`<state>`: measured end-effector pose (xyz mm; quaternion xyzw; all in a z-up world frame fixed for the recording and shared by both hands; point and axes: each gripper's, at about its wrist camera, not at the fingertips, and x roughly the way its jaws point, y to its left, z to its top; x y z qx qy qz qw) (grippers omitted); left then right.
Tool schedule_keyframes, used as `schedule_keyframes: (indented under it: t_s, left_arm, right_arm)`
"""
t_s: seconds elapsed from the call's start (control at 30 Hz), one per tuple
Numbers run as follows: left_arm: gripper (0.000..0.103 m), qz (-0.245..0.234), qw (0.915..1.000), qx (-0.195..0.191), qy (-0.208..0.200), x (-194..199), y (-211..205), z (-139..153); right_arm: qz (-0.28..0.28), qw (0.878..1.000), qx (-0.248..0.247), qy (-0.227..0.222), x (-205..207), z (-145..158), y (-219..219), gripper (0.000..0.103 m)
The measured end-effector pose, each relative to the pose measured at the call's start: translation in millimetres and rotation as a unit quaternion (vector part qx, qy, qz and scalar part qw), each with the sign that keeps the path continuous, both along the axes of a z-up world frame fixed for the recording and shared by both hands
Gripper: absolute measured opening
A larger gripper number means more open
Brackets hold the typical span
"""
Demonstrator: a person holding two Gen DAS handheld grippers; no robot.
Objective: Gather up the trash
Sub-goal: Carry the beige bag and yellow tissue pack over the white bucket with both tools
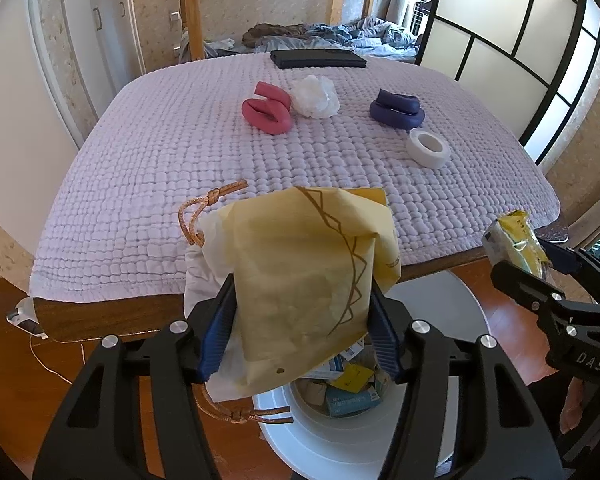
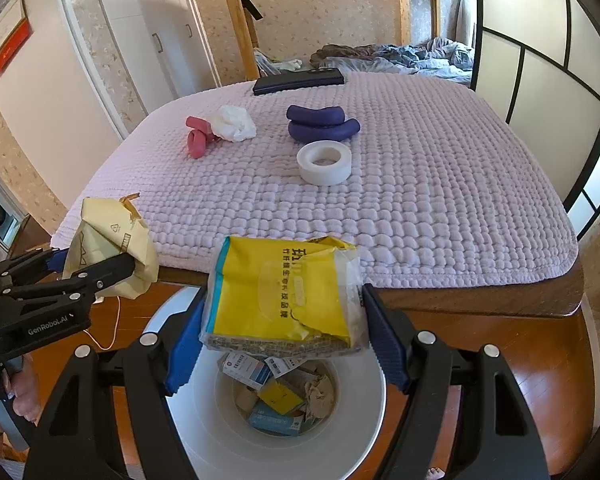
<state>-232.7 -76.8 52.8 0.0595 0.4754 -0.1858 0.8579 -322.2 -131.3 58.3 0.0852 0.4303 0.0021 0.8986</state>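
My left gripper (image 1: 302,286) is shut on a yellow paper bag (image 1: 300,248) with orange cord handles, and the bag hangs over the table's near edge. In the right wrist view that left gripper (image 2: 92,260) and its paper bag (image 2: 112,236) are at the left. My right gripper (image 2: 284,290) is shut on a yellow plastic tissue pack (image 2: 276,308). Below both stands a white bin (image 2: 364,400) on the floor, holding several boxes and crumpled papers. The right gripper (image 1: 536,264) and its tissue pack (image 1: 514,236) also show at the right edge of the left wrist view.
A table with a lilac quilted cover (image 1: 172,184) carries a pink foam loop (image 1: 266,110), a crumpled white tissue (image 1: 314,96), a purple foam loop (image 1: 396,110), a white tape roll (image 1: 426,147) and a black case (image 1: 318,59). A cable (image 1: 52,364) lies on the wooden floor at left.
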Motion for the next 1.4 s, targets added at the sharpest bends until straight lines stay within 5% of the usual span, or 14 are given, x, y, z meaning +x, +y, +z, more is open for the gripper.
schedule_keyframes:
  t_s: [1.4]
  left_arm:
    - [0.061, -0.043, 0.9957, 0.024, 0.079, -50, -18, -44]
  right_arm:
    - [0.017, 0.998, 0.005, 0.060, -36, -33, 7, 0.072]
